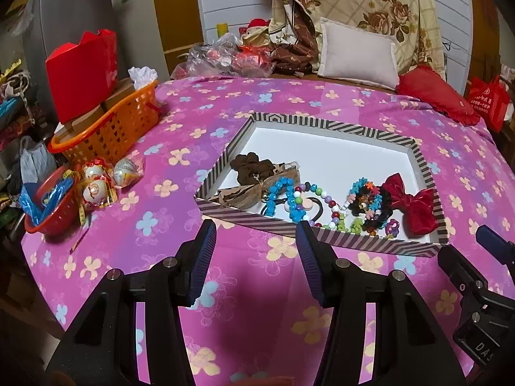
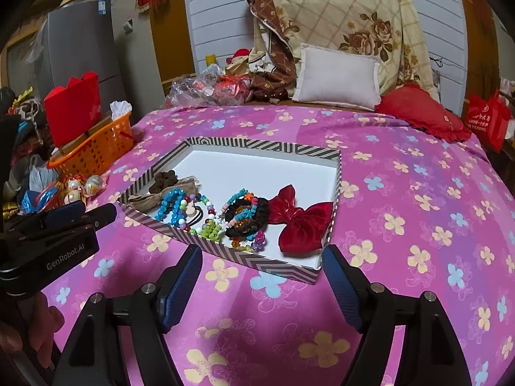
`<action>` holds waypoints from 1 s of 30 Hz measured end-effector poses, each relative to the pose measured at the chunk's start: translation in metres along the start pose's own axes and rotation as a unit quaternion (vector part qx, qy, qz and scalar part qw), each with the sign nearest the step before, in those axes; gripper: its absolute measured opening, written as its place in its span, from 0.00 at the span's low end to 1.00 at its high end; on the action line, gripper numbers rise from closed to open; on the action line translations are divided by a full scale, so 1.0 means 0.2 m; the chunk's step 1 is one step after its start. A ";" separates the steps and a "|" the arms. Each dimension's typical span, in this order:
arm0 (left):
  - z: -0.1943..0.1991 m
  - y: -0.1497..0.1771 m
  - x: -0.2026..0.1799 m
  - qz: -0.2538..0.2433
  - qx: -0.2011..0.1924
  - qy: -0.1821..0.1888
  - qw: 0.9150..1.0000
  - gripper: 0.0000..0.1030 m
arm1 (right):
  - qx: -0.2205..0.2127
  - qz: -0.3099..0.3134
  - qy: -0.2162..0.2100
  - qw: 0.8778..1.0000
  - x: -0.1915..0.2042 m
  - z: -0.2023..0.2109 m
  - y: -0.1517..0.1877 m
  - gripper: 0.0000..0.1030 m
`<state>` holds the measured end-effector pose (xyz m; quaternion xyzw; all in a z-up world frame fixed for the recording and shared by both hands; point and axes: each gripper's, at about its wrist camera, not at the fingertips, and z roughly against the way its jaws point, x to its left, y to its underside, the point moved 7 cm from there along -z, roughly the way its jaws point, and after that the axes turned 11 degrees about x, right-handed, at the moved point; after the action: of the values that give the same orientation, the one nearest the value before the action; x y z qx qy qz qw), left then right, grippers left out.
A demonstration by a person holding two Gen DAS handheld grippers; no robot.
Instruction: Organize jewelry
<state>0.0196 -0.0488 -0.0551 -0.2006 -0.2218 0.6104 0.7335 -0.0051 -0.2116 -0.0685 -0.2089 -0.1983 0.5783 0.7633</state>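
Observation:
A shallow striped box [image 1: 334, 127] [image 2: 257, 144] with a white floor lies on the pink flowered cloth. Its near side holds a brown scrunchie [image 1: 252, 167] [image 2: 164, 180], a blue bead bracelet [image 1: 285, 194] [image 2: 169, 204], a multicoloured bead string [image 1: 325, 206] [image 2: 196, 209], black and coloured hair ties [image 1: 373, 202] [image 2: 246, 215] and a red velvet bow [image 1: 412, 204] [image 2: 301, 220]. My left gripper [image 1: 256, 234] is open and empty, just short of the box's near edge. My right gripper [image 2: 262, 260] is open and empty at the box's near corner.
An orange basket [image 1: 109, 130] [image 2: 96, 148] with boxes and a red bag stands at the left. A red bowl [image 1: 51, 207] and wrapped eggs [image 1: 106, 177] lie near it. Pillows [image 1: 357, 53] [image 2: 338, 75] and a red cushion [image 2: 421, 112] lie behind.

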 end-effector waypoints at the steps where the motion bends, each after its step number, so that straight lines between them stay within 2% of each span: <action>1: 0.00 0.00 0.00 0.001 0.001 0.000 1.000 0.50 | 0.001 0.000 0.000 1.000 0.00 0.00 0.00 0.73; 30: 0.00 -0.03 0.01 -0.001 -0.012 -0.009 1.000 0.50 | 0.007 -0.004 -0.003 1.000 0.01 -0.03 0.01 0.73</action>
<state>0.0254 -0.0476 -0.0512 -0.2038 -0.2361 0.6086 0.7296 -0.0028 -0.2107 -0.0736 -0.2011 -0.1974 0.5769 0.7667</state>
